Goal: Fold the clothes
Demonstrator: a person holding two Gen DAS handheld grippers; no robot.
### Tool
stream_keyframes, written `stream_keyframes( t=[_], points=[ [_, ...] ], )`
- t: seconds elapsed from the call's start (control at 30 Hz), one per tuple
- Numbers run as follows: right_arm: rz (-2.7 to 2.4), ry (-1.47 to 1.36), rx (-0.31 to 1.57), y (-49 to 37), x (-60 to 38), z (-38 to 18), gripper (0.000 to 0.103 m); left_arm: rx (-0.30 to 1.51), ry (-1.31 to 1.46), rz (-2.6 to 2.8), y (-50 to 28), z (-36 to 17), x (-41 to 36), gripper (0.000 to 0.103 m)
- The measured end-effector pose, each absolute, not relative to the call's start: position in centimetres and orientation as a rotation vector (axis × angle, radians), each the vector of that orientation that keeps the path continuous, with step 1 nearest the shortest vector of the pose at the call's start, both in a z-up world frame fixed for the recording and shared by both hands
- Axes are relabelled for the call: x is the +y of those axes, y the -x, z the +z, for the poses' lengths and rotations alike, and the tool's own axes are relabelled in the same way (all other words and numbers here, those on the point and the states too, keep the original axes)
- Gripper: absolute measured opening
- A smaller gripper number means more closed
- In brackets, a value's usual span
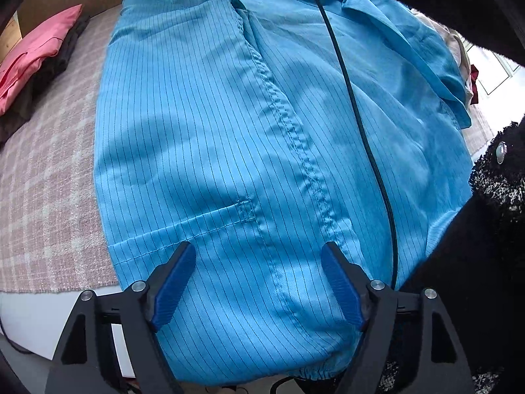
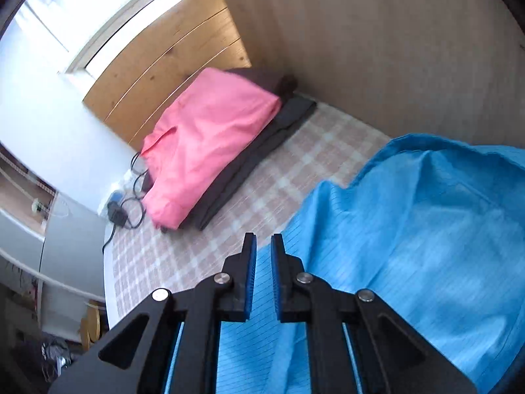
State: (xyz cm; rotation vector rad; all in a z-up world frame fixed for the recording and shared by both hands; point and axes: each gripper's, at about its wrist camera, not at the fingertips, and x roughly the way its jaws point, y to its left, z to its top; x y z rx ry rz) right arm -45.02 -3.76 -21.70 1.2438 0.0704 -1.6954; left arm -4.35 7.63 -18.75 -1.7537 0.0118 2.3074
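A blue pinstriped garment (image 1: 229, 131) lies spread on the checked tablecloth (image 1: 49, 170), its hem hanging over the near table edge. My left gripper (image 1: 257, 256) is open just above the garment near its hem, with nothing between the blue pads. In the right wrist view the same blue garment (image 2: 410, 229) is bunched and lifted at the right. My right gripper (image 2: 262, 243) is nearly shut, a narrow gap between its pads, with blue cloth showing in the gap; whether it pinches the cloth is unclear.
A folded pink garment (image 2: 210, 141) lies on a folded dark one (image 2: 262, 151) at the table's far corner; both show in the left view (image 1: 36, 55). A black cable (image 1: 357, 115) crosses the blue garment. A charger and cables (image 2: 119, 213) lie at the table edge.
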Motion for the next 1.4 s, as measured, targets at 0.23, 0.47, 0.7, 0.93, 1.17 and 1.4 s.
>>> stream_keyframes(
  t=[0.23, 0.47, 0.7, 0.93, 1.17, 1.4],
  points=[
    [-1.877, -1.325, 0.167, 45.7, -1.9, -21.9, 0.009, 0.008, 1.782, 2.302, 4.5, -19.1, 6.7, 0.076],
    [-2.136, -1.189, -0.064, 41.3, 15.7, -11.5, 0.029, -0.078, 1.771, 2.376, 4.7, -17.1, 4.1, 0.064],
    [-2.425, -1.278, -0.254, 29.0, 32.7, -9.2, 0.032, -0.06, 1.536, 2.386, 3.8, -13.0, 6.4, 0.065],
    [-2.511, -1.477, -0.253, 14.6, 36.2, -12.6, 0.049, -0.067, 1.425, 2.266, 2.9, -11.9, 14.2, 0.065],
    [-2.434, -1.526, -0.072, 8.8, 32.5, -17.6, 0.049, 0.06, 1.46, 2.158, 0.5, -12.8, 20.1, 0.065],
    [-2.395, -1.603, 0.354, 10.7, 29.8, -22.3, 0.032, 0.115, 1.504, 2.124, 1.6, -14.9, 24.8, 0.065]
  ],
)
